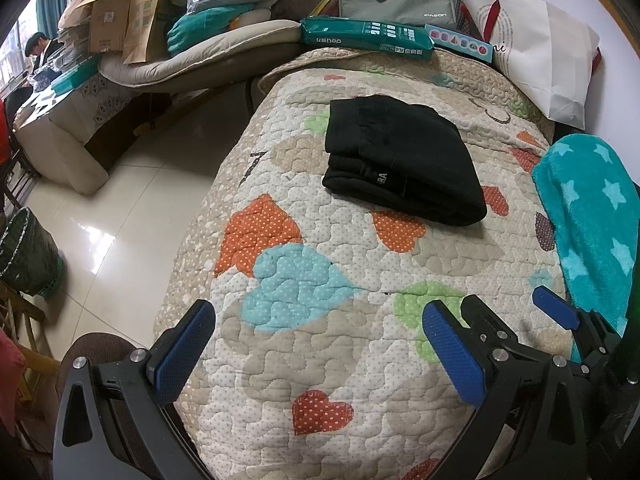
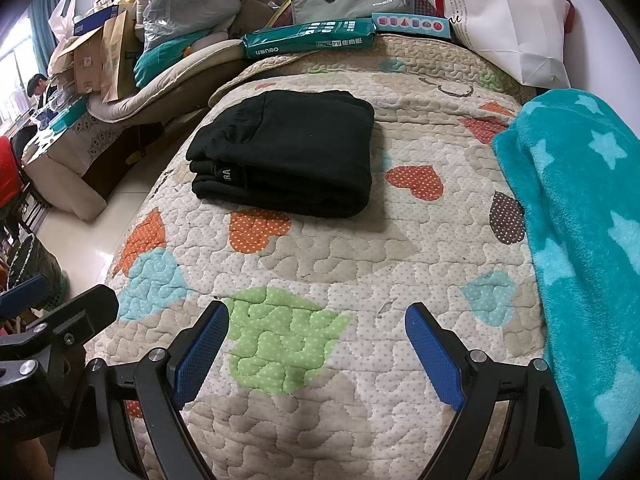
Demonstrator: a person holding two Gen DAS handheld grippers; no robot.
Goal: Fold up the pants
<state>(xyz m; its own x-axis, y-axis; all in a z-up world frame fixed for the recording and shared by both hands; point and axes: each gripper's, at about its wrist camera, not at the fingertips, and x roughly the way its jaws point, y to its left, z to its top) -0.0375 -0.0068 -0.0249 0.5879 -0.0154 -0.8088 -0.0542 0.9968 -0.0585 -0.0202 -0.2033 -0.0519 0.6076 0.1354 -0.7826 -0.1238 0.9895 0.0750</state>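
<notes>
The black pants are lying as a compact folded stack on the quilted bed cover, in the upper middle of the left wrist view and the upper left-middle of the right wrist view. Both grippers are being held well apart from them, above the near part of the cover. The left gripper is released, its blue fingers spread and empty; the right gripper is likewise spread and holding nothing. The stack's long axis is running across the frame, ahead of both. Neither gripper is looking clearly nearer. The folding is judged nearly finished.
</notes>
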